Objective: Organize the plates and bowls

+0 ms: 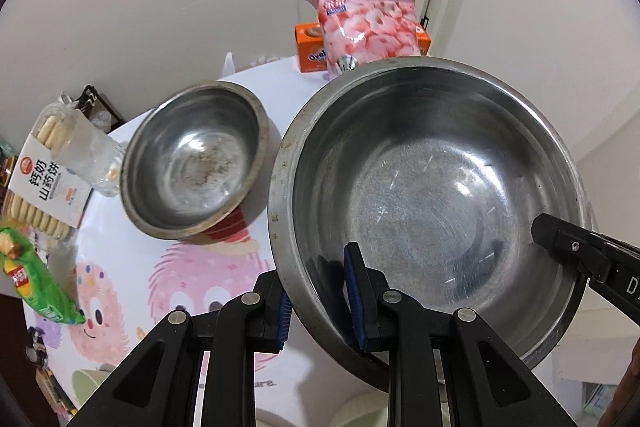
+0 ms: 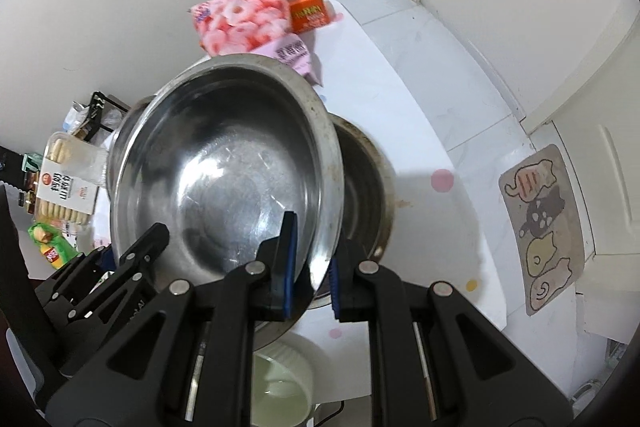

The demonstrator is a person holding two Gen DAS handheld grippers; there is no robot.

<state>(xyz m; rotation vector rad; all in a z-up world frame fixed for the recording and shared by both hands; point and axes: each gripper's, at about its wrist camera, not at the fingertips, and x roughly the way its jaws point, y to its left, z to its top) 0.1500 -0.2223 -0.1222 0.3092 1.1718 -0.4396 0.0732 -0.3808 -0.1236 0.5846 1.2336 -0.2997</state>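
Bowls first: left gripper (image 1: pixel 318 297) and right gripper (image 2: pixel 312 267) each pinch opposite rims of the big steel bowl (image 1: pixel 432 187), smaller bowl (image 1: pixel 196 159) just beyond, bare tabletop (image 2: pixel 400 115) rightward.

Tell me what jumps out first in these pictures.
A large steel bowl fills the foreground, tilted and clamped at opposite rims by the left gripper and right gripper. A smaller steel bowl sits on the cartoon-print table, with a pink snack bag behind.
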